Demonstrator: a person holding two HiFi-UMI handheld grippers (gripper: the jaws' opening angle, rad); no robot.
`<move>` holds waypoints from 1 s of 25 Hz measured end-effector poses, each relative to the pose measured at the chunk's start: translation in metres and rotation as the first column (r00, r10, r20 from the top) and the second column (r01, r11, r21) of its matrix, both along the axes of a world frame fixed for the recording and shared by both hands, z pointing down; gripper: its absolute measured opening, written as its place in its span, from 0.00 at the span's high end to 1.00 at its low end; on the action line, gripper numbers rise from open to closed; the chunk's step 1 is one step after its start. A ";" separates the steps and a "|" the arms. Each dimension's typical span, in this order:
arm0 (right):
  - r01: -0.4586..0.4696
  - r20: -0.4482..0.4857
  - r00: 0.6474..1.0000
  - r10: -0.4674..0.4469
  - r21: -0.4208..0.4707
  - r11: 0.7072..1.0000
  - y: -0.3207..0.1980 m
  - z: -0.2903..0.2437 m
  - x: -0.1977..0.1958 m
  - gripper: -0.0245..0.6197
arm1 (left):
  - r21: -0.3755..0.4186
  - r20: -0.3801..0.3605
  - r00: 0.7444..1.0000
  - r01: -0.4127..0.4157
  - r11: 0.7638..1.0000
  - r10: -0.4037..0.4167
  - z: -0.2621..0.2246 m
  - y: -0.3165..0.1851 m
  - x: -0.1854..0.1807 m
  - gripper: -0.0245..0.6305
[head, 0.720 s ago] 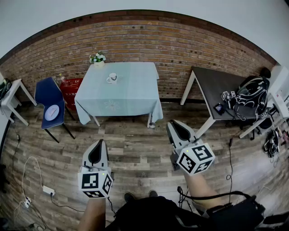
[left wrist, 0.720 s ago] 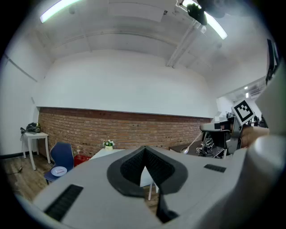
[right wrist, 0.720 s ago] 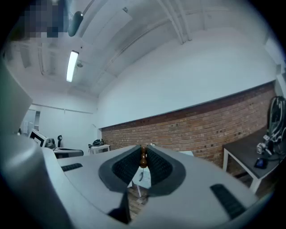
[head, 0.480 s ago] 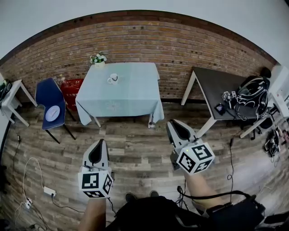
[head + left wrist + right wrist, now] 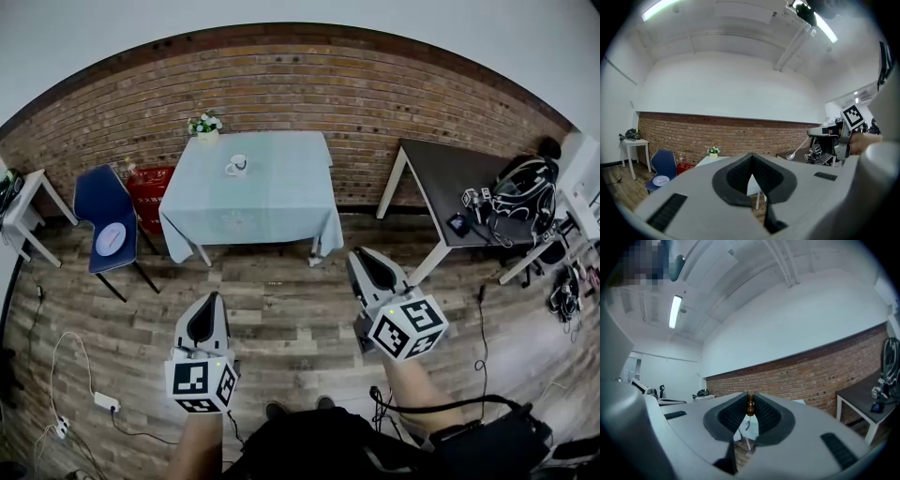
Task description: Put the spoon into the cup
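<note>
Snugly inside right hand-held gripper (image 5: 750,400): spoon (image 5: 750,408).

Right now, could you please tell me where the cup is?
In the head view, the cup stands on the table with the light blue cloth, towards its back left corner. Its nearest neighbour is the flower pot at that corner.

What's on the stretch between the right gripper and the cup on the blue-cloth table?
In the head view, only wooden floor and then the cloth-covered table lie between the right gripper, shut on the spoon, and the cup.
</note>
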State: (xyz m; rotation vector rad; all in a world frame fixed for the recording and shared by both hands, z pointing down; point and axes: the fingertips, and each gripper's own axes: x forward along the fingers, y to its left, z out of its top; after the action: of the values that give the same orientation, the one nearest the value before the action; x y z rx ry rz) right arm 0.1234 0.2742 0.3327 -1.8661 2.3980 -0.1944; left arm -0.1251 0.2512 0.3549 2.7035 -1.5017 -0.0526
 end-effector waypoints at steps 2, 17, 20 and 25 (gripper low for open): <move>0.000 0.009 1.000 0.000 0.003 1.000 0.001 -0.001 -0.006 0.88 | 0.001 -0.006 1.000 0.000 1.000 0.000 0.000 0.001 -0.007 0.95; 0.014 -0.017 1.000 -0.013 0.021 1.000 -0.020 0.002 -0.056 0.88 | 0.029 -0.052 0.999 -0.014 0.999 0.015 0.001 -0.020 -0.055 0.95; 0.027 -0.010 1.000 -0.027 0.020 0.999 -0.034 0.004 -0.055 0.88 | 0.024 -0.053 0.999 -0.004 1.000 0.005 0.004 -0.030 -0.055 0.95; 0.059 0.008 0.998 -0.059 0.040 0.997 -0.069 0.000 -0.048 0.88 | 0.054 -0.048 0.999 0.024 0.998 -0.022 -0.003 -0.061 -0.046 0.95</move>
State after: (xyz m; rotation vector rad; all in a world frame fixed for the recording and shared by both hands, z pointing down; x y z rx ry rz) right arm 0.0758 0.2050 0.3327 -1.7753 2.4343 -0.1576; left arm -0.1709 0.1906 0.3519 2.7064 -1.5409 -0.1602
